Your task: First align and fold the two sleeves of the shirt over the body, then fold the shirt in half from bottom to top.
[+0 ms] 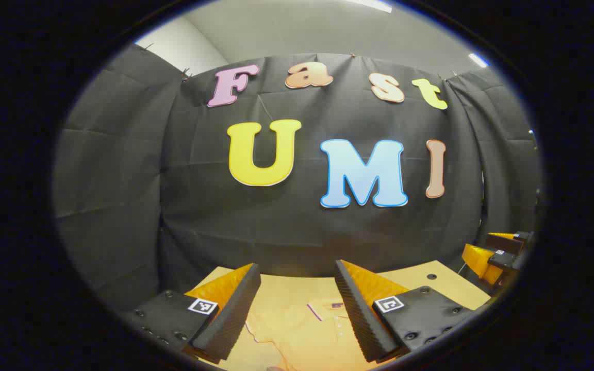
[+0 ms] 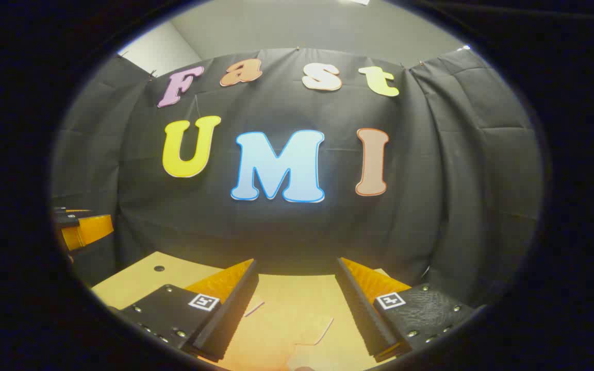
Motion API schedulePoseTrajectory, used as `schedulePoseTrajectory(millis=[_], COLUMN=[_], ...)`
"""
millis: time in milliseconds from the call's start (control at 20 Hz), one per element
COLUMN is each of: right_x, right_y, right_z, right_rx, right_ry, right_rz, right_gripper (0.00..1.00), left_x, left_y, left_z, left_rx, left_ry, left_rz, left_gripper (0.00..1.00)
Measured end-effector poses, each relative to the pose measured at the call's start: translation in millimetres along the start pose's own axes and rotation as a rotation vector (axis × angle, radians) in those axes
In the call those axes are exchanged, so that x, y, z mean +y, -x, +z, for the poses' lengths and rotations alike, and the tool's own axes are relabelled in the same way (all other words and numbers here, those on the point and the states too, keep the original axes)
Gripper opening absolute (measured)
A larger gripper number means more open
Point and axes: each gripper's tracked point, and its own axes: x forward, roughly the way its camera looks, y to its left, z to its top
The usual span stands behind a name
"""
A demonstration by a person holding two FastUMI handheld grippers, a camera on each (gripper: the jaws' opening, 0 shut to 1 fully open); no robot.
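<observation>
In the left gripper view, the left tongs (image 1: 297,288) are being held released above the shirt (image 1: 307,335), which is lying on the worktop (image 1: 451,281). In the right gripper view, the right tongs (image 2: 297,288) are being held released above the shirt (image 2: 297,330); the left tongs (image 2: 83,229) are seen far beside it, their state not discernible there.

A pale orange-yellow shirt (image 1: 307,330) with a buttoned collar lies flat and unfolded on a table (image 1: 446,281), one short sleeve (image 2: 315,327) spread to the side.
</observation>
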Motion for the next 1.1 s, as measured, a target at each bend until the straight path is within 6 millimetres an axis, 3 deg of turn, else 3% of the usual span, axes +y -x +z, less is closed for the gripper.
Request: schedulePoseTrajectory(millis=[650,850,1100], right_x=[-1.6,-4.4,-11.3], right_y=[-8.2,-17.6,-46.9], right_z=[-15.3,-29.9,-69.6], right_rx=[0.050,0.084,0.182], right_ry=[0.002,-0.007,-0.047], right_rz=[0.011,0.014,0.019], right_gripper=[0.95,0.95,0.95], left_x=[-0.7,0.9,6.7], left_y=[2.6,3.4,7.3], left_z=[-2.6,-1.9,-3.0], left_rx=[-0.002,-0.004,-0.001], left_ry=[0.002,-0.005,-0.010], left_rz=[0.018,0.024,0.038], left_gripper=[0.94,0.94,0.93])
